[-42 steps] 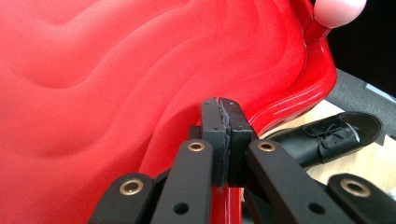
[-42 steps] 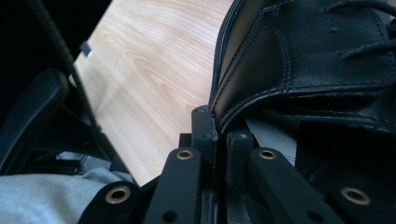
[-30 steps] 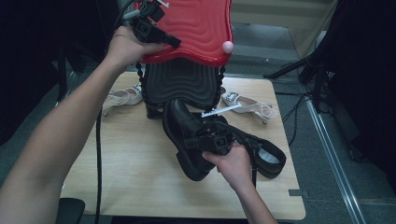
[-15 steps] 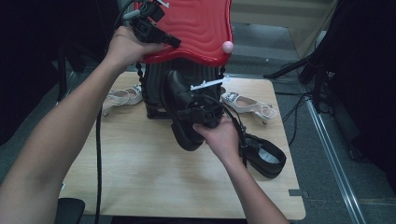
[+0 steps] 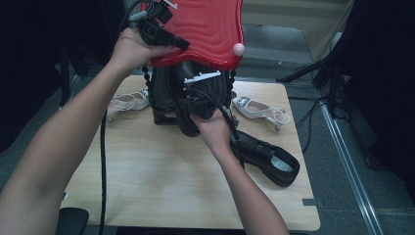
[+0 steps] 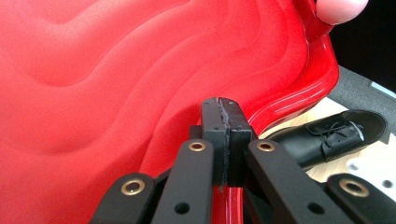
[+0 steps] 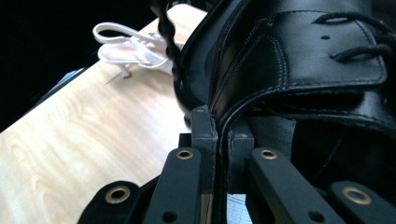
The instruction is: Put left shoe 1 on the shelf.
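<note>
High view: fixed above the near side, facing forward and down over the whole wooden table [image 5: 161, 176]. Left gripper view: very close against the red flap [image 6: 116, 74], looking along closed jaws. Right gripper view: low and close over the tabletop, looking along the jaws. Shared by high and left gripper views: the black shoe [image 5: 266, 156] lying on the table.

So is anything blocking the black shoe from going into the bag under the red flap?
Nothing visible does. The left hand-held gripper holds the red flap lifted off the black bag, and the right hand-held gripper has the black shoe by its collar, right at the bag's mouth.
</note>
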`<state>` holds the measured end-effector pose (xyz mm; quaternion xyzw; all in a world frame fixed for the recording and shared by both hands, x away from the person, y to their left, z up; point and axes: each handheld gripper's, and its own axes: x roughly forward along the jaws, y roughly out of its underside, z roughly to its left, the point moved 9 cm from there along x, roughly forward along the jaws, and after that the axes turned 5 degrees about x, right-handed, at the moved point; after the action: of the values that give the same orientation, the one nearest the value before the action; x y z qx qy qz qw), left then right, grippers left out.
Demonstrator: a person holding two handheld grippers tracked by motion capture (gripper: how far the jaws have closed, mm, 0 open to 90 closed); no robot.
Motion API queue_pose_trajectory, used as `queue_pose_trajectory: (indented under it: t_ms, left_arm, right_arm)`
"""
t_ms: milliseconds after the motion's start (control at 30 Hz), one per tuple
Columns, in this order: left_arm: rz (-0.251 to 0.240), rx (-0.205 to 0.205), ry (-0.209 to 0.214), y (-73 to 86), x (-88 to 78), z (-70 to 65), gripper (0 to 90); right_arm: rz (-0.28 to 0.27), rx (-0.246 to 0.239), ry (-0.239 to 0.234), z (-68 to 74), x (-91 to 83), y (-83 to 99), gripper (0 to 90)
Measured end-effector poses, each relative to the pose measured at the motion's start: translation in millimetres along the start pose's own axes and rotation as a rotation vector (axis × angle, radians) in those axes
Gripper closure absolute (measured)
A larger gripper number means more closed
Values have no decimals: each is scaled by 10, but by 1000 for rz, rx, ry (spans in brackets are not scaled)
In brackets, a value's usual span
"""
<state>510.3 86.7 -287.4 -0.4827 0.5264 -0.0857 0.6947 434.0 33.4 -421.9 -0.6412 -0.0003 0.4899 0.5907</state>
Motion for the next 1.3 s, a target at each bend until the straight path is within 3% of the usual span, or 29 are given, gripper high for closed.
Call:
queue_pose_trajectory:
  t_ms: [67, 200, 400, 633, 800, 900, 1000, 1133, 1300]
  left_arm:
    - [0, -2, 1, 3, -3, 0, 900]
    - [-6, -8, -3, 14, -11, 2, 900]
    - [-7, -14, 1, 20, -16, 2, 900]
    - [-11, -11, 2, 22, -17, 3, 900]
    - [-11, -19, 2, 29, -22, 10, 900]
    - [-11, -9, -5, 30, -23, 9, 900]
    - [-13, -12, -8, 26, -18, 11, 900]
    - [-14, -16, -8, 24, -16, 12, 900]
    - [-15, -20, -8, 23, -14, 14, 900]
  right_arm:
    - [-10, -13, 14, 2, 55, -23, 870]
    - [-22, -65, 86, 6, 179, -46, 870]
    - [-43, -67, 98, 19, 323, -117, 869]
    - [-57, -62, 93, 56, 440, -210, 857]
    - [-32, -61, 87, 96, 552, -183, 816]
    - [-24, -35, 74, 111, 575, -175, 792]
    - [-11, -20, 50, 108, 583, -170, 757]
    - [-5, -37, 56, 120, 578, -156, 725]
    - [-30, -39, 50, 143, 486, -189, 678]
